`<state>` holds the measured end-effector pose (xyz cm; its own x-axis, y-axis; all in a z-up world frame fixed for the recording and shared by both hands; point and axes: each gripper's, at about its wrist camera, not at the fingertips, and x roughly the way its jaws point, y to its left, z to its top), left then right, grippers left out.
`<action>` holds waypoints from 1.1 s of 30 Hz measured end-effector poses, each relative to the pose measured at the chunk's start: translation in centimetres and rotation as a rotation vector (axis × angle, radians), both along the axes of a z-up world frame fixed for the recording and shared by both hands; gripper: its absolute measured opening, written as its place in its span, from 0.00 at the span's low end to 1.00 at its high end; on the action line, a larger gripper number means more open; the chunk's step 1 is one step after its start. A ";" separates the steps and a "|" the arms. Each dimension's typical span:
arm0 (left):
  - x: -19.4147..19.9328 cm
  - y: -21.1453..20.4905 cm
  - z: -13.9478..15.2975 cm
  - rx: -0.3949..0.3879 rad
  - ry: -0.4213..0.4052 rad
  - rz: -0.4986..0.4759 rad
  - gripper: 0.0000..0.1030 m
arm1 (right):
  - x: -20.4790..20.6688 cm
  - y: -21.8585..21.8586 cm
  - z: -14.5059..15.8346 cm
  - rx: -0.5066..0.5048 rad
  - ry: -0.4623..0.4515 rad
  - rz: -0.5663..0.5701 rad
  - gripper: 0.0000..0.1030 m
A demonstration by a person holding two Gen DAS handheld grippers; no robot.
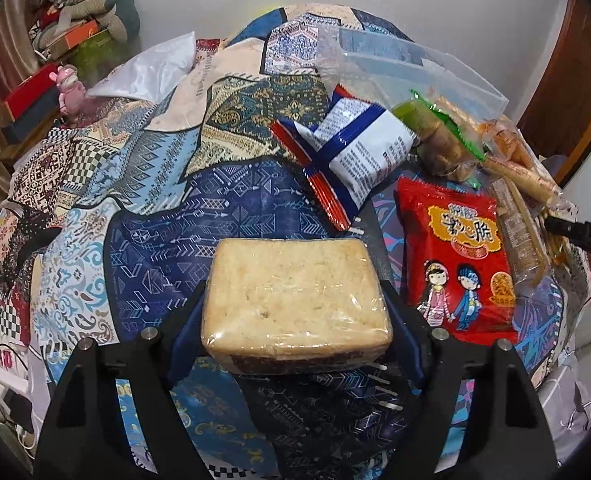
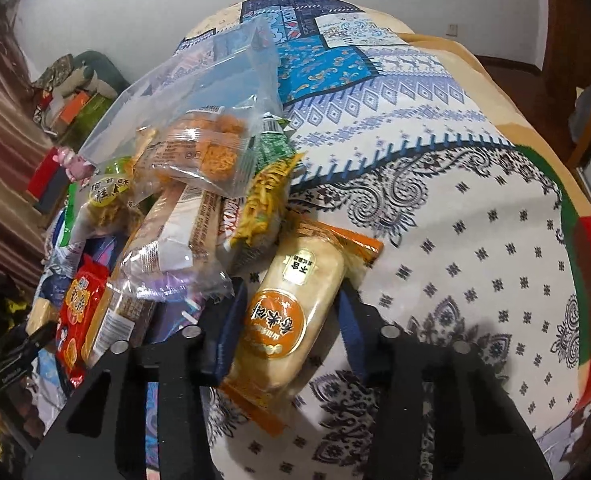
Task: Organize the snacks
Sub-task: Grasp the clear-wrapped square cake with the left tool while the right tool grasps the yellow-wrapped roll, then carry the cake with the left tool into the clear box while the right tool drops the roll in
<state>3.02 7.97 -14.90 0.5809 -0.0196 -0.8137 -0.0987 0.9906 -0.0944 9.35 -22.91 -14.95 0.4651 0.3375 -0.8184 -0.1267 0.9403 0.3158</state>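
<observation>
A pale beige, speckled cake block (image 1: 295,300) in clear film is seen at lower centre of the left wrist view, with a dark brown band along its lower edge. To its right a red packet (image 1: 453,260) is printed with yellow lettering and two cartoon figures, one in pink, one in blue. Above, a white packet (image 1: 359,148) is crossed by blue and red stripes. The bedspread (image 1: 155,216) is patterned in navy, light blue and cream patchwork. In the right wrist view, a cream-coloured roll (image 2: 295,312) is wrapped in orange-edged film with an orange round label.
</observation>
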 end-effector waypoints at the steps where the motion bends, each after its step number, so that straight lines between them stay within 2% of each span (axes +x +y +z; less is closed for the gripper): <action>1: 0.0 0.0 0.3 0.001 -0.007 0.001 0.77 | -0.2 -0.3 0.0 0.003 0.001 0.001 0.36; 9: 0.7 -0.4 3.0 0.020 -0.059 -0.015 0.77 | -1.2 -1.9 1.2 0.028 -0.036 -0.032 0.33; 16: 2.2 -1.9 5.9 0.029 -0.110 -0.052 0.77 | -1.5 -1.7 4.7 0.019 -0.132 -0.020 0.33; 24: 5.0 -5.0 9.2 0.042 -0.172 -0.118 0.77 | 0.0 0.5 8.7 0.035 -0.234 0.034 0.33; 33: 10.2 -6.8 12.2 0.025 -0.209 -0.157 0.77 | 3.5 4.1 10.9 0.025 -0.286 0.102 0.33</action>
<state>13.22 1.16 -2.66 0.7280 -0.1048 -0.6775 0.0760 0.9945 -0.0722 12.84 -18.83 -4.07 0.6384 0.4124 -0.6499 -0.3071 0.9107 0.2762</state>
